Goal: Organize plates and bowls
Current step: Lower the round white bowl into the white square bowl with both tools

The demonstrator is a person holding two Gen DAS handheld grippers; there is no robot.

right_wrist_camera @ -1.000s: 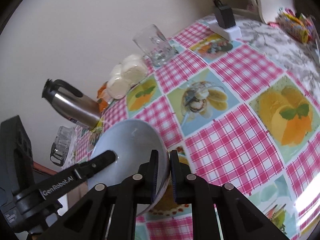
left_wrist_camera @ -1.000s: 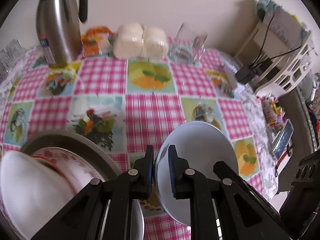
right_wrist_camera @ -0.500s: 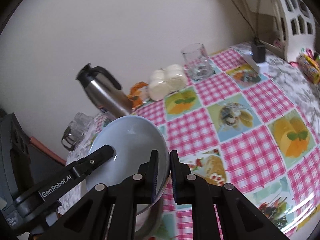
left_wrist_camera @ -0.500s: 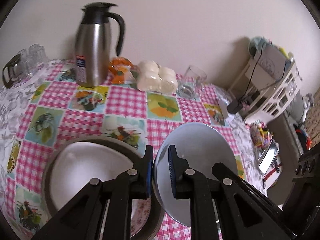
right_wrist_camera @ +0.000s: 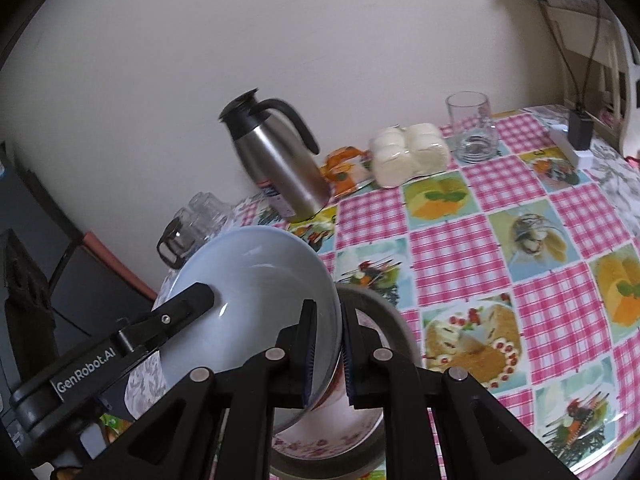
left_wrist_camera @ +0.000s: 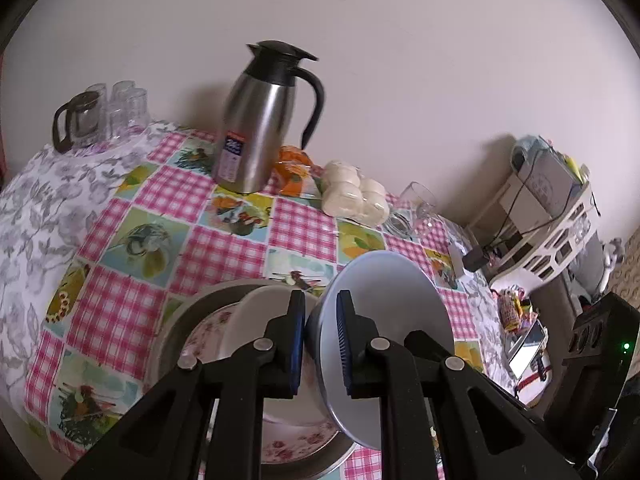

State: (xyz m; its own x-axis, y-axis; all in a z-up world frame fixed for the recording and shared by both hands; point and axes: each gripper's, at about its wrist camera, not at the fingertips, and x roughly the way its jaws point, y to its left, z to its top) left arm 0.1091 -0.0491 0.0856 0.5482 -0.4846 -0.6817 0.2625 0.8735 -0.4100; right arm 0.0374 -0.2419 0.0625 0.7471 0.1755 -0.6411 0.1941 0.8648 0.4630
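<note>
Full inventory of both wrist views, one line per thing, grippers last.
blue bowl: 1, pale blue, lifted, rim clamped from both sides
basin: 1, grey metal, near table edge, holds dishes
floral plate: 1, white with pink roses, in basin
white bowl: 1, in basin
jug: 1, steel, black lid, by wall
buns: 1 pack, white, right of jug
tumbler: 1, clear, beside buns
glasses: several, clear, far corner
left gripper: black, shut on bowl
right gripper: black, shut on bowl
</note>
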